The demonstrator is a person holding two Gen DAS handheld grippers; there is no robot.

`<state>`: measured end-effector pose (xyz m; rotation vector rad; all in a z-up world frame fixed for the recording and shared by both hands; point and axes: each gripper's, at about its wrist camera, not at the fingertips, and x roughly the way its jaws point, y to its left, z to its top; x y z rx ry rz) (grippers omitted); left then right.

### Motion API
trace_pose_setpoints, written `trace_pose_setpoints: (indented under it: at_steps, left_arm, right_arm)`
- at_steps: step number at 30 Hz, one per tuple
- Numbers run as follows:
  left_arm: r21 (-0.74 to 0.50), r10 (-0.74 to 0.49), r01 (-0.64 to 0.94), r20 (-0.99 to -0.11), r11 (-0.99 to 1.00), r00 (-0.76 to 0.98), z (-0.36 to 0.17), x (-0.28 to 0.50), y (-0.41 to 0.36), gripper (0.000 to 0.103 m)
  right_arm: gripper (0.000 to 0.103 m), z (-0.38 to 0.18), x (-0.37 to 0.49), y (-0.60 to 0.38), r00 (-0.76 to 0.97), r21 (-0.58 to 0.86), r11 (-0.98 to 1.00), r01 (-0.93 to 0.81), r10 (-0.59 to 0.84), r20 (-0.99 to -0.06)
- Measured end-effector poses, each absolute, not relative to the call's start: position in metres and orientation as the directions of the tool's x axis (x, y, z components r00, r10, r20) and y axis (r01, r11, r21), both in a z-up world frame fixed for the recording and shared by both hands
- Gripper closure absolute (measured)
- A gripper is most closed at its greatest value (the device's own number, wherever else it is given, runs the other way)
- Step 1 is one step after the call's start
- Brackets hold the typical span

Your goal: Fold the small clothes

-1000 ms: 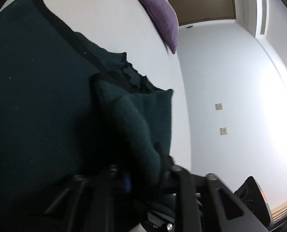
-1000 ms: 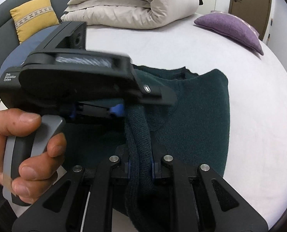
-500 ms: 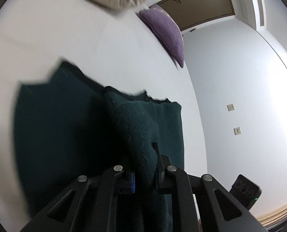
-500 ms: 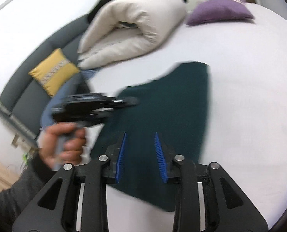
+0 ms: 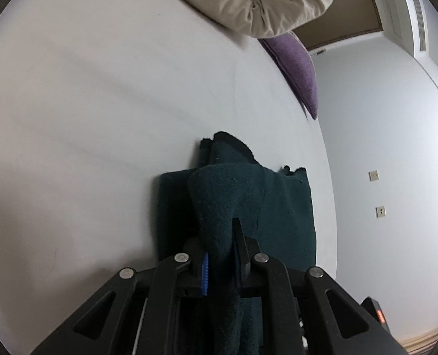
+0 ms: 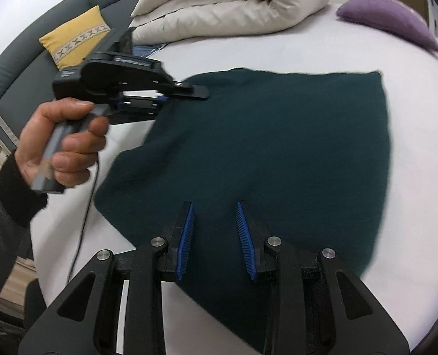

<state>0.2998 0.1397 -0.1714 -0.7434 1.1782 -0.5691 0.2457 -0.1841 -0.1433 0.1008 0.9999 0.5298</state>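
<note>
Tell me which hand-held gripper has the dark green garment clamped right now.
The left hand-held gripper: its jaws pinch a bunched fold of the dark green garment. The right hand-held gripper has just opened, nothing between its blue pads.

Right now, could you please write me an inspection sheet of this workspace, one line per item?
Surface: white bed sheet, smooth.
Job's things: dark green knit garment, spread flat, one edge lifted.
Clutter: rolled beige duvet, purple cushion, yellow cushion.
Grippers: left gripper shut on the garment's edge; right gripper open, nothing between its jaws.
Cables: black cable below the left hand.
Surroundings: grey headboard, brown door.
</note>
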Motion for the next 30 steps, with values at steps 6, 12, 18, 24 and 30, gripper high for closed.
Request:
trace_pose_setpoints:
  at_steps: [6,12,18,24,30]
  left_arm:
    - [-0.786,-0.743,0.01,-0.579,0.618,0.336,-0.167,0.29,0.142,0.09]
    - [-0.723,-0.675,-0.001,-0.646,0.691,0.357,-0.171,0.282,0.138,0.083]
    - [-0.502,-0.447,0.076,-0.68,0.862,0.581,-0.102,0.217,0.138,0.075]
    - [-0.335,-0.437,0.281,-0.688,0.9,0.579,-0.097,0.171,0.079,0.075]
    - [-0.287,-0.415,0.306,-0.721,0.908,0.555,-0.148,0.156,0.076,0.079]
  right_arm:
    - [0.073,-0.148,0.243,-0.181,0.413,0.361,0.86,-0.36,0.494,-0.765]
    - [0.073,-0.156,0.239,-0.173,0.399,0.351,0.855,-0.383,0.495,-0.772]
    - [0.073,-0.156,0.239,-0.19,0.379,0.438,0.826,-0.355,0.555,-0.74]
    - [0.074,-0.14,0.223,-0.251,0.418,0.647,0.707,-0.285,0.7,-0.58]
    - [0.079,-0.192,0.217,-0.301,0.32,0.739,0.648,-0.185,0.751,-0.578]
